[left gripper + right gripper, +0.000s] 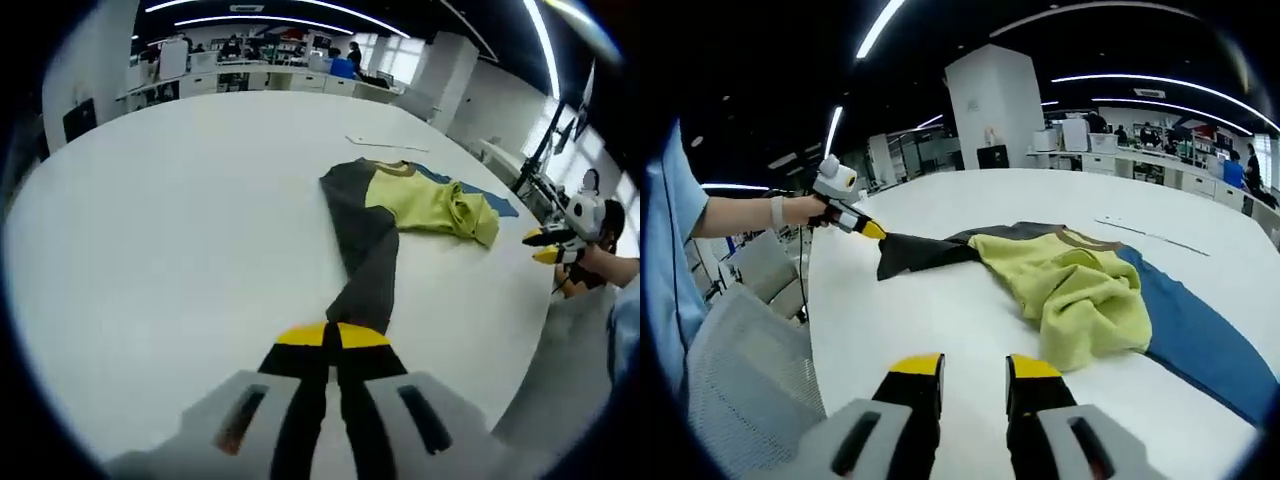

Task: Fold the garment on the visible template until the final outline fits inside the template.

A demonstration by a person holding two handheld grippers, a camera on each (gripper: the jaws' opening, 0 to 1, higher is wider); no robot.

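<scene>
Left gripper view: your left gripper (pixel 326 335) has its yellow-tipped jaws pressed together on the end of the dark grey sleeve (pixel 368 270), which runs stretched across the white table (pixel 150 230) toward the body of the garment (pixel 425 205). Right gripper view: the same sleeve (pixel 925 252) is pulled out to the side, with the left gripper (pixel 865 226) at its tip near the table edge. Your right gripper (pixel 975 368) hangs over bare tabletop with its jaws apart and nothing between them, near the bunched yellow-green body (pixel 1080 290). That body lies crumpled on the blue template (pixel 1200 335), covering part of it; the tan collar (pixel 1087 240) faces the far side.

Risks, as judgements: the body is unpinned, so further pull on the sleeve would likely drag the whole shirt off the template. The grip sits at the very end of the cuff, and a quick swing could slip it free. Folding the sleeve onto the existing bunch would likely trap wrinkles and leave an outline spilling past the template.
</scene>
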